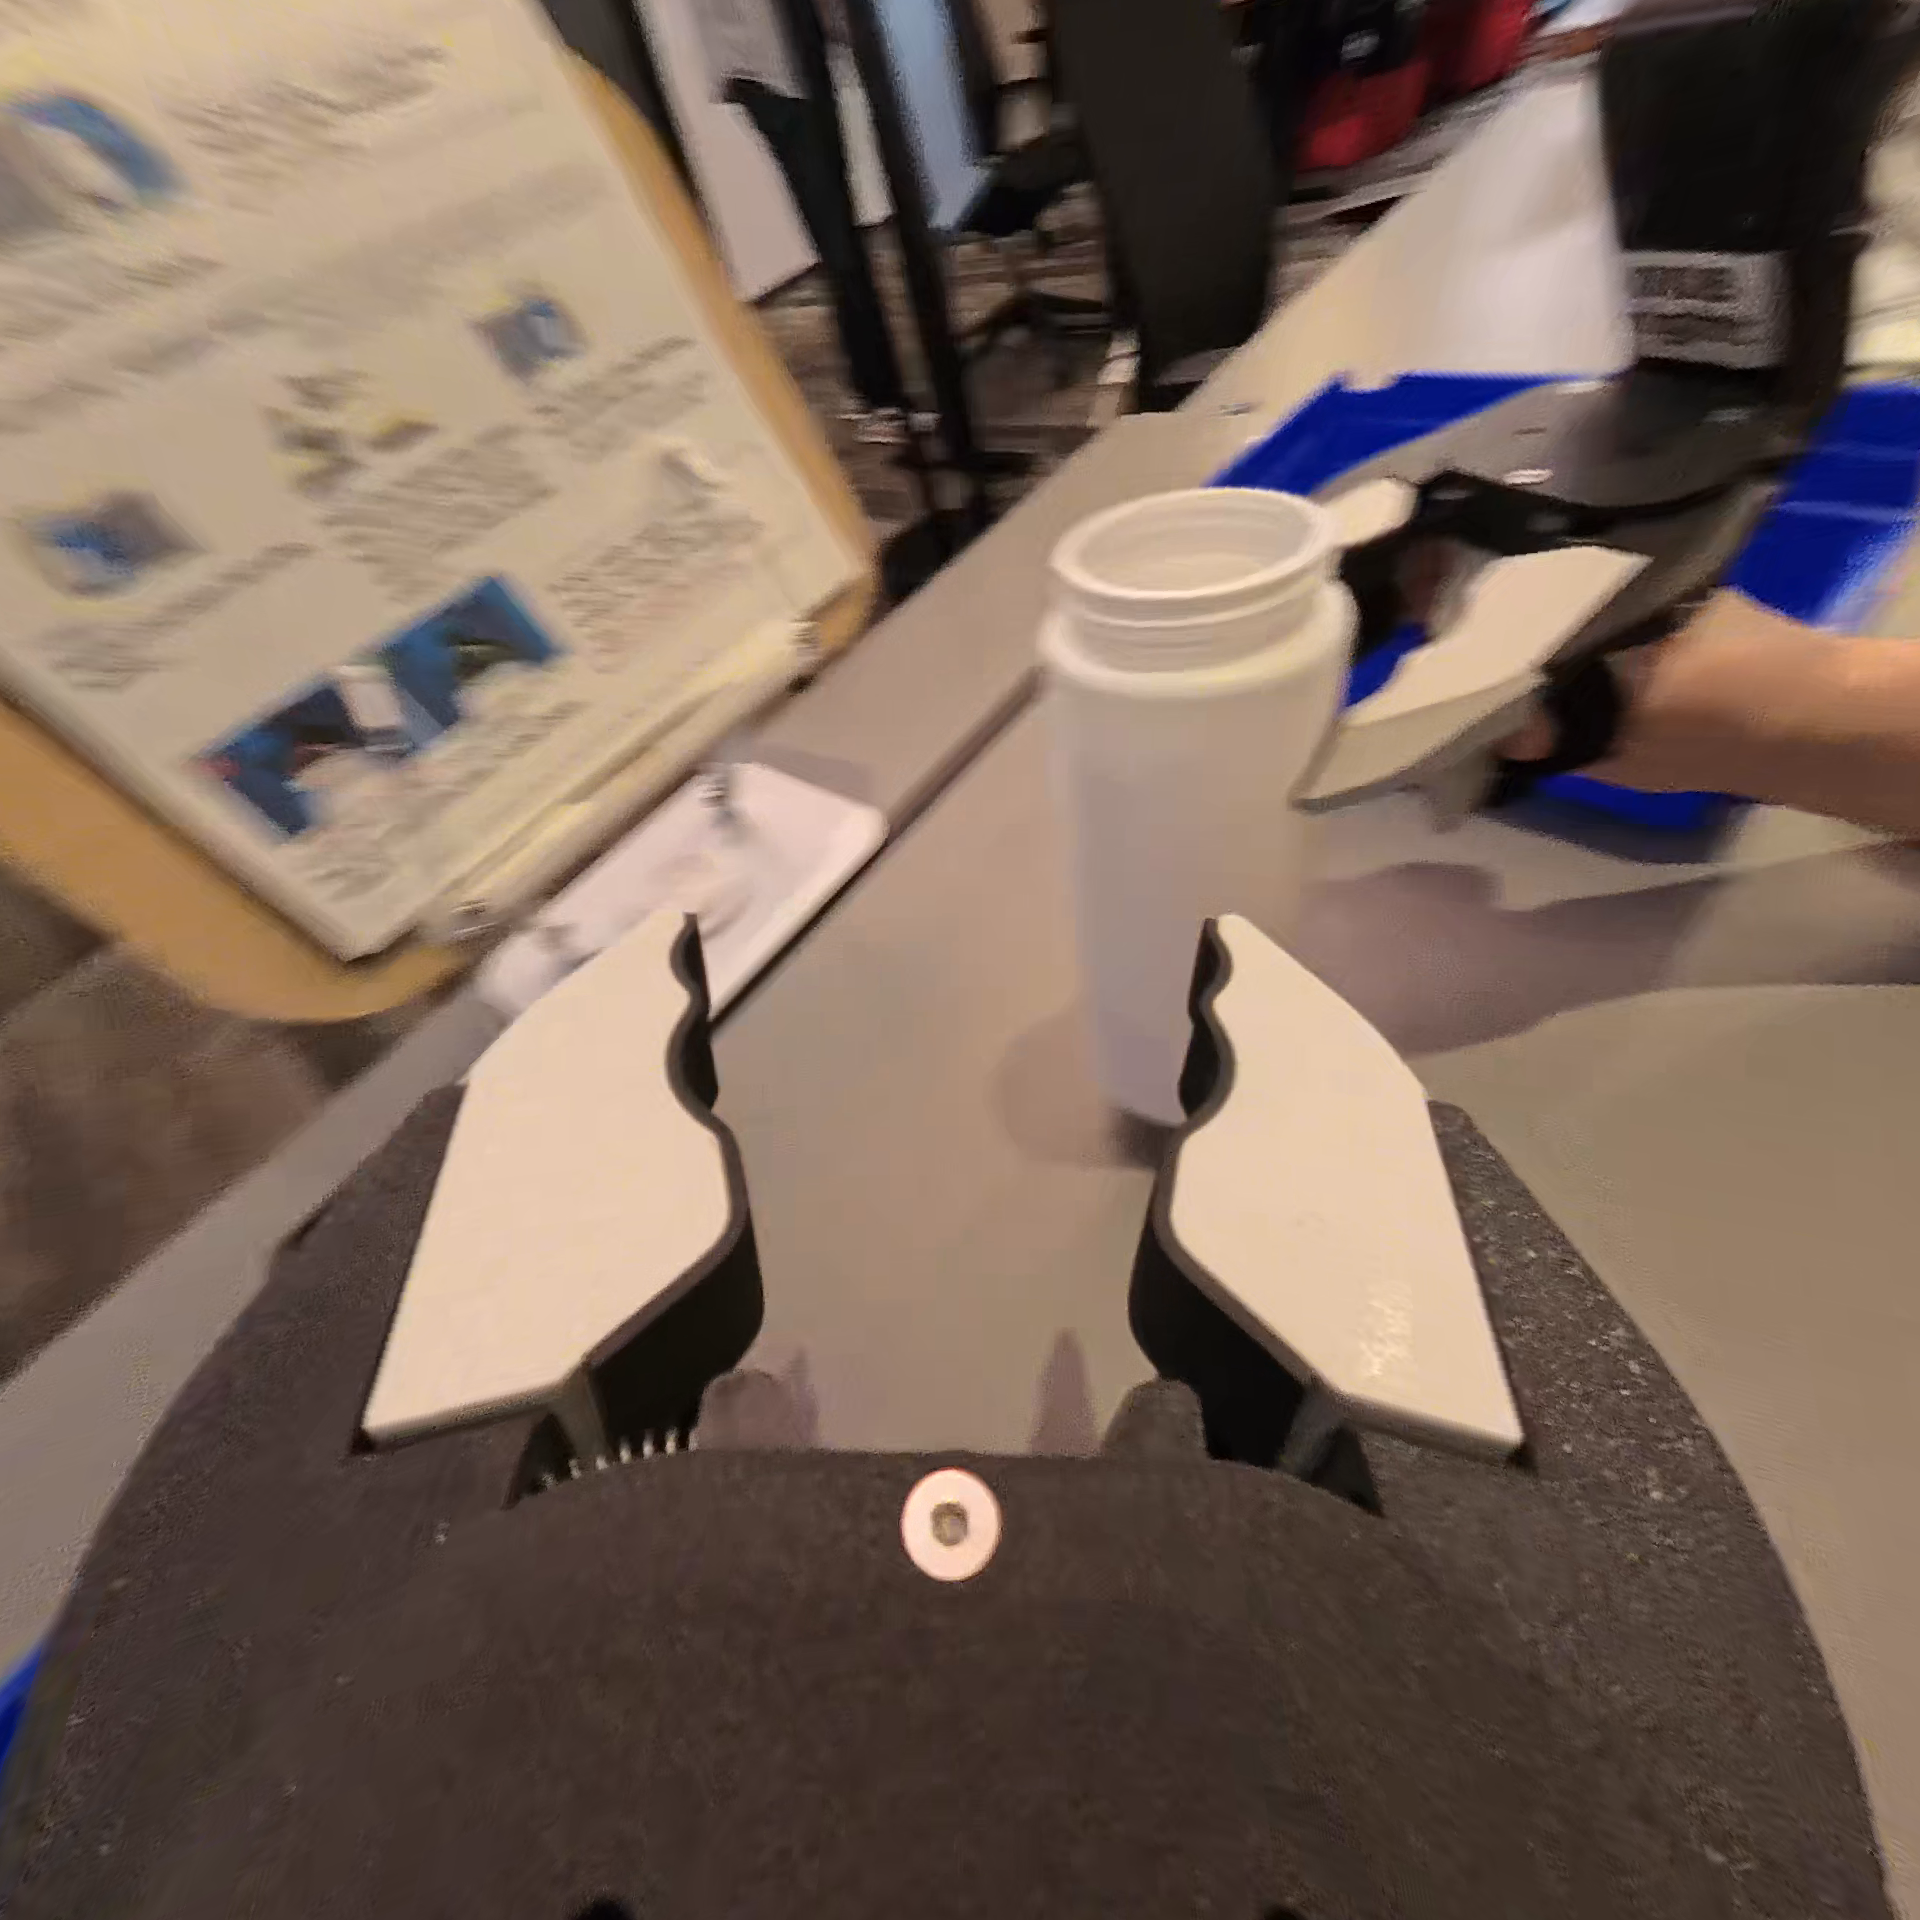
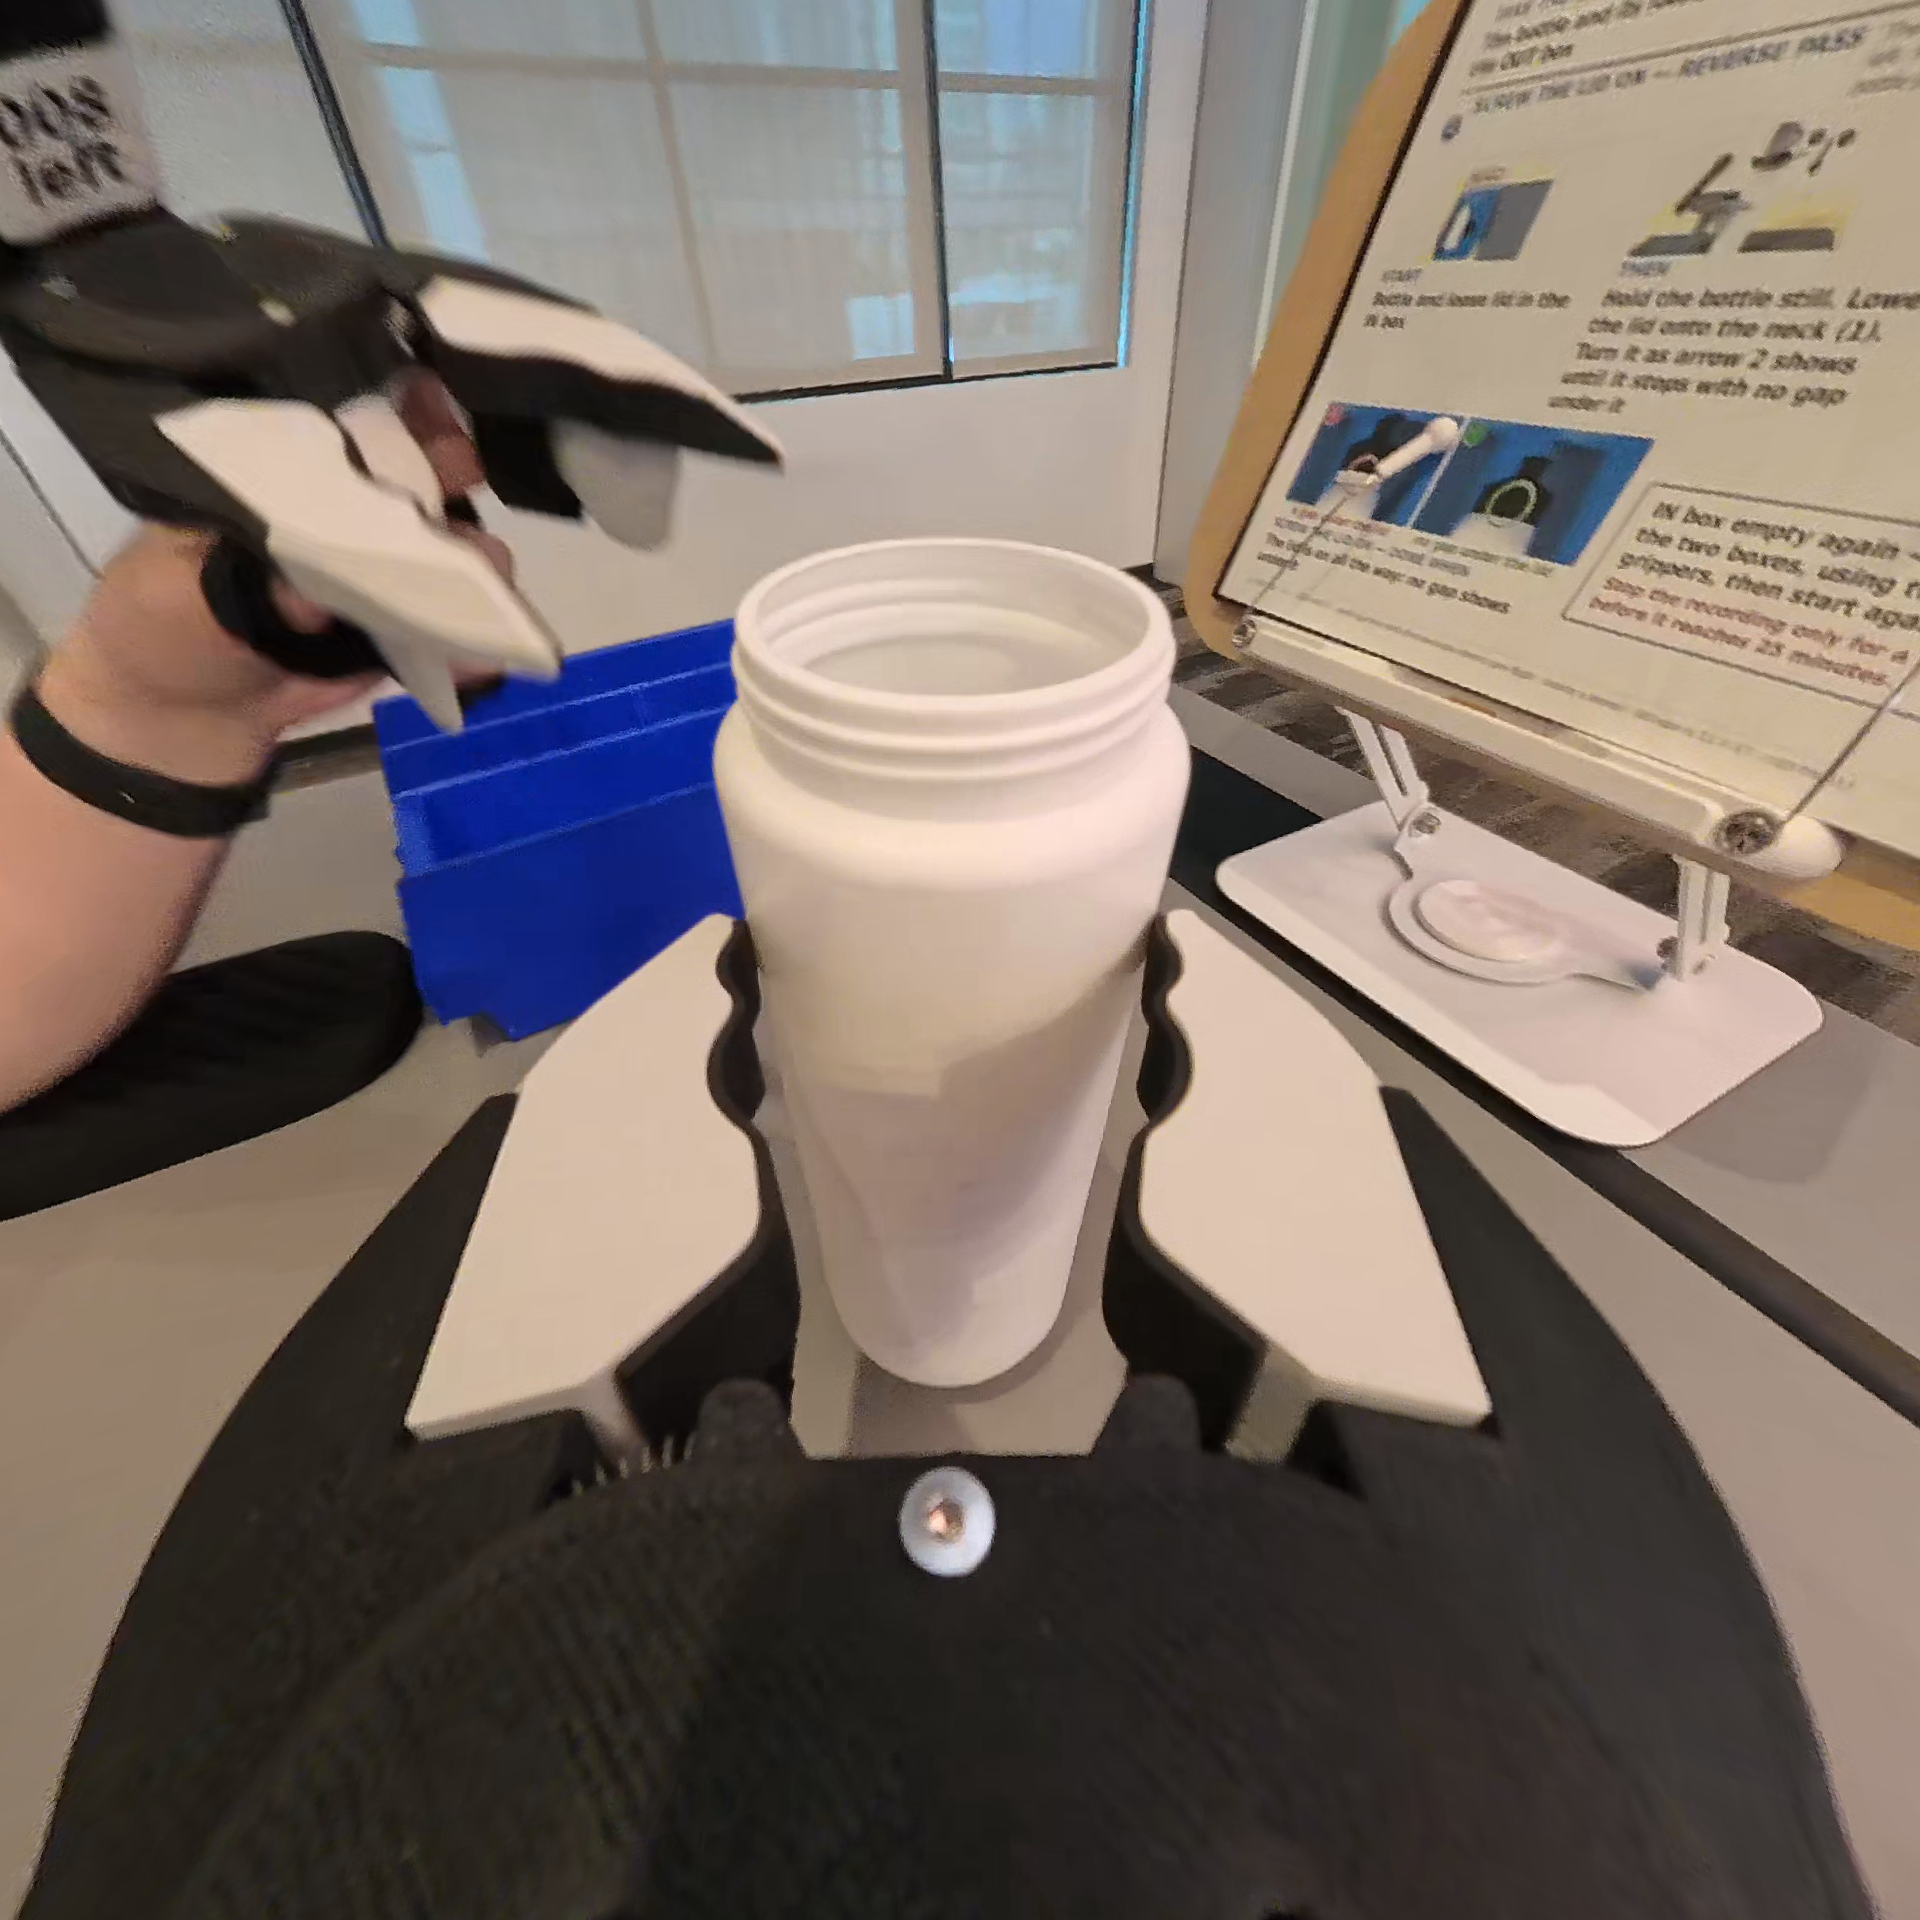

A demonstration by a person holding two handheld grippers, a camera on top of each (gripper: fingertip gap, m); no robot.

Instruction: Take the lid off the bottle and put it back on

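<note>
Left wrist view. Left gripper [image 1: 951, 1049]: fingers spread wide, nothing between them. The white bottle [image 1: 1184, 790] stands upright on the grey bench [image 1: 904, 1247], ahead of the fingers and a little to the right of their centre line; its foot is partly hidden behind the right finger. Threaded neck bare, mouth open, no lid on it. The right gripper [image 1: 1361, 634] reaches in from the right side of the bottle, by the shoulder. A blue bin [image 1: 1808, 540] sits behind it. An instruction board [image 1: 395, 436] leans to the left of the bottle, blurred.

Right wrist view. Right gripper [image 2: 945, 956]: fingers clenched on the bottle [image 2: 951, 935] at mid-body, one each side, bottle's long axis vertical. The left gripper [image 2: 623, 540] hovers up and to the left of the bottle's mouth, fingers parted; something pale shows between them, too blurred to tell what. The blue bin [image 2: 551, 831] lies left of the bottle, the board's white stand [image 2: 1538, 997] to its right.

Judgement: lid is off and I cannot place it for certain. The next move depends on the left gripper, nearer the mouth, coming down along the vertical axis.
</note>
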